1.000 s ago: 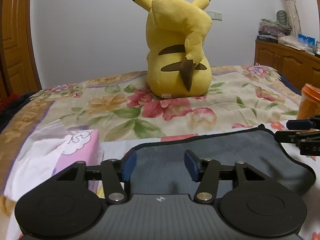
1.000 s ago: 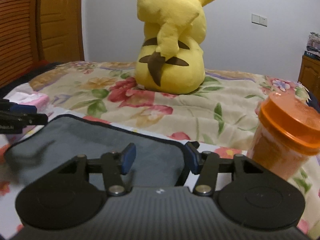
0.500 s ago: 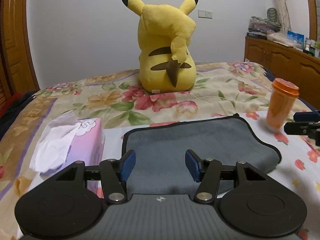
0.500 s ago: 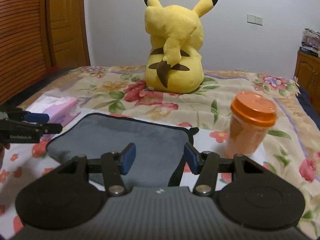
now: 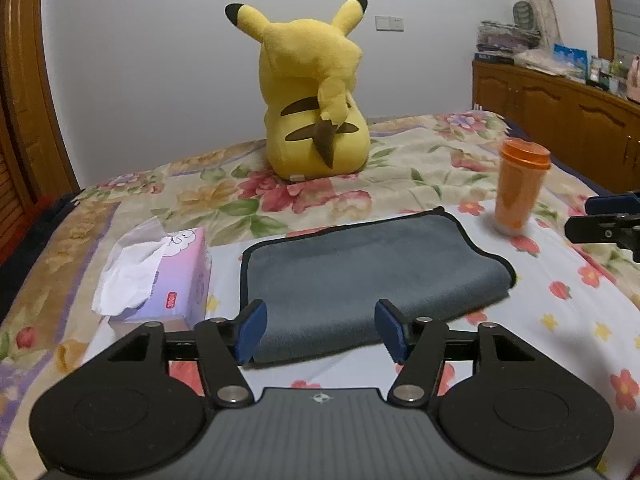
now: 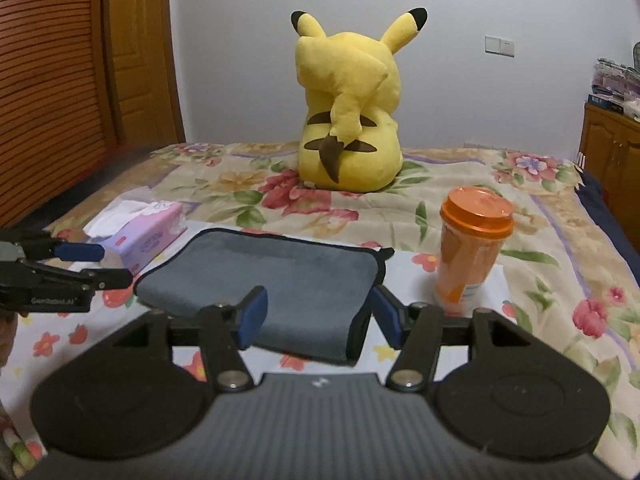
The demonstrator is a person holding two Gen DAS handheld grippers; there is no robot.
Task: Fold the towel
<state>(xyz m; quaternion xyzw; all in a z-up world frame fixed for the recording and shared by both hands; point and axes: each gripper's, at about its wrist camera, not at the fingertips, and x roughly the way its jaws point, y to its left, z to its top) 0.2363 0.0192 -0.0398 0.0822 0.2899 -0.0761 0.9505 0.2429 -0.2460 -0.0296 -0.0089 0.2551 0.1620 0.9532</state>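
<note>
The grey towel (image 5: 360,276) lies folded on the flowered bedspread (image 5: 400,168), between a pink tissue box (image 5: 176,276) on its left and an orange cup (image 5: 520,188) on its right; a yellow plush toy (image 5: 316,92) sits farther back, facing the wall; the left gripper (image 5: 320,330) hovers over the towel's near edge, jaws spread and holding nothing; the right gripper (image 6: 318,318) hangs above the towel's near right corner, likewise spread wide and empty.
</note>
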